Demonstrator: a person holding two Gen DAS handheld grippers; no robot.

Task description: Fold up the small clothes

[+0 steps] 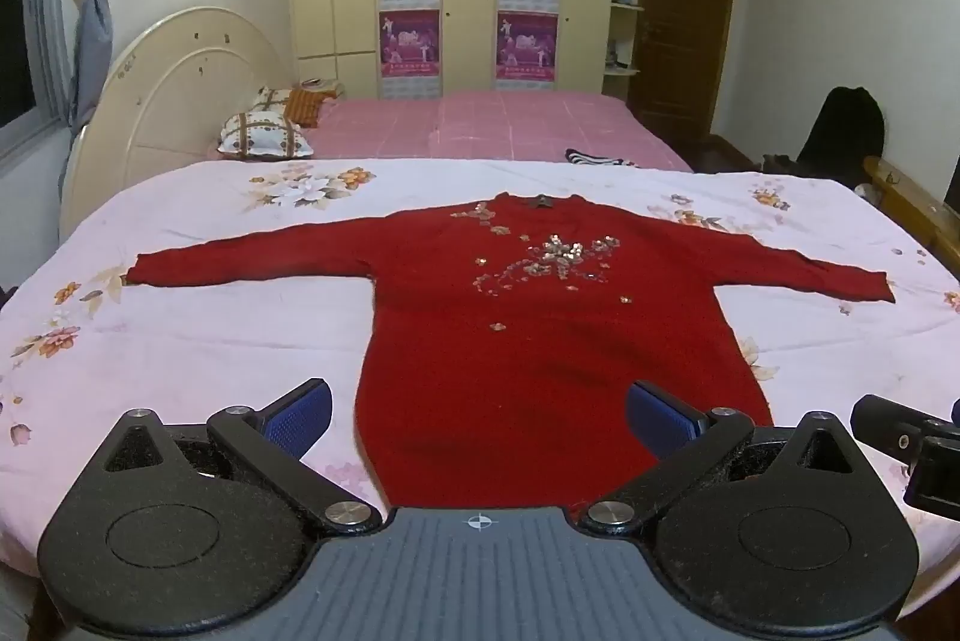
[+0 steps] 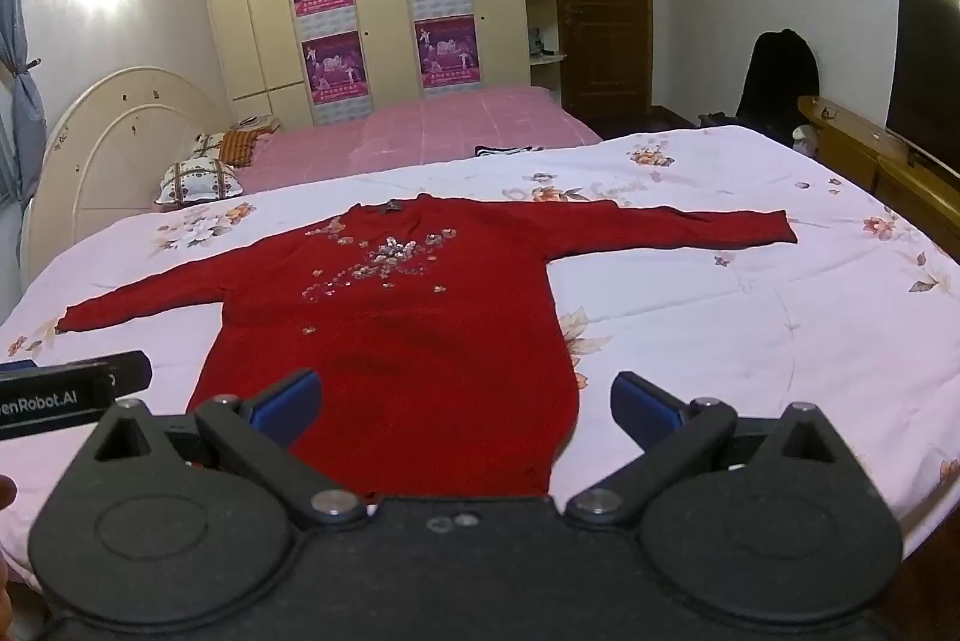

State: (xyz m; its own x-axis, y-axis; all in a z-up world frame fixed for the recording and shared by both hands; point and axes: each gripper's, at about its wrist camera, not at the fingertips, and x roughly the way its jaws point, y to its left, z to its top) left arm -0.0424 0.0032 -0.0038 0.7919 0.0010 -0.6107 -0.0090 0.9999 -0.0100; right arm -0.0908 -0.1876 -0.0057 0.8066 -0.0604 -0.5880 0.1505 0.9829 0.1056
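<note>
Red sweater [image 1: 540, 341] flat on floral bedspread [image 1: 210, 341]

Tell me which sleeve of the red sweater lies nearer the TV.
The red knitted sweater's sleeve stretching toward the picture's right; the other sleeve points toward the curtain.

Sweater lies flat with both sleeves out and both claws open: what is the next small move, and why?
Probably send the left claw to the left sleeve cuff to fold it inward. The red sweater lies spread flat on the floral quilt, unfolded, and both claws, the right too, are empty near its hem.
</note>
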